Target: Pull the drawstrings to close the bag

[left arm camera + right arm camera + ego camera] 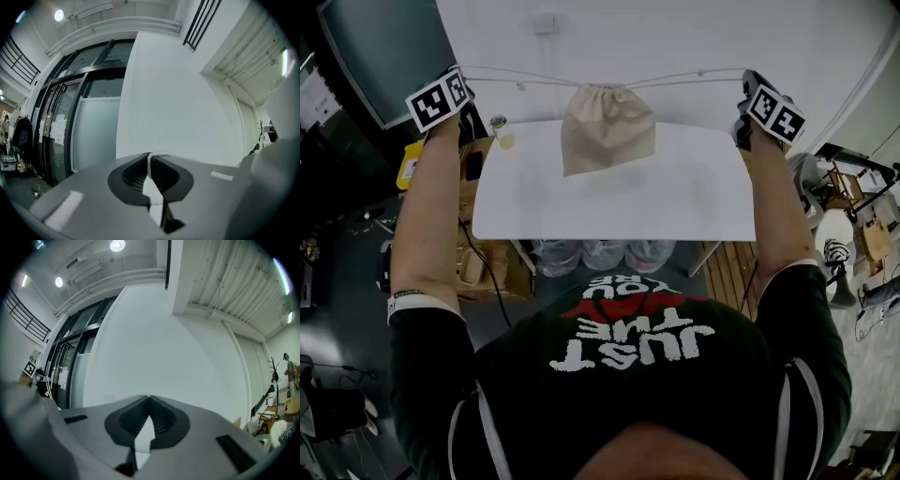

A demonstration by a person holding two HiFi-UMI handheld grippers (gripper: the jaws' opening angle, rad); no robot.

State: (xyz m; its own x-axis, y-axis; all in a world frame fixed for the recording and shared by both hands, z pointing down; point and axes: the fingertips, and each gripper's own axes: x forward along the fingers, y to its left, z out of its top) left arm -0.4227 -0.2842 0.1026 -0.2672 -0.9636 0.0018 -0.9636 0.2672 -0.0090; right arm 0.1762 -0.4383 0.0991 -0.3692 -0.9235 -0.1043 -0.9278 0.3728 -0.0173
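Note:
A beige cloth bag [607,127] hangs above the white table [694,206], its mouth gathered tight at the top. A thin drawstring [520,82] runs taut from the bag's mouth to my left gripper [461,79], and a second drawstring [694,75] runs to my right gripper [748,79]. Both grippers are held up and wide apart, level with the top of the bag. In the left gripper view the left gripper [149,157] is shut with a thin pale line pinched between its pads. In the right gripper view the right gripper [150,400] is shut too; the bag is out of both views.
A small jar [500,129] stands at the table's left edge. Cardboard boxes [487,262] and plastic bottles [602,253] sit under the table, with a wooden pallet [731,272] to the right. A white wall [178,103] and glass doors [84,122] face the grippers.

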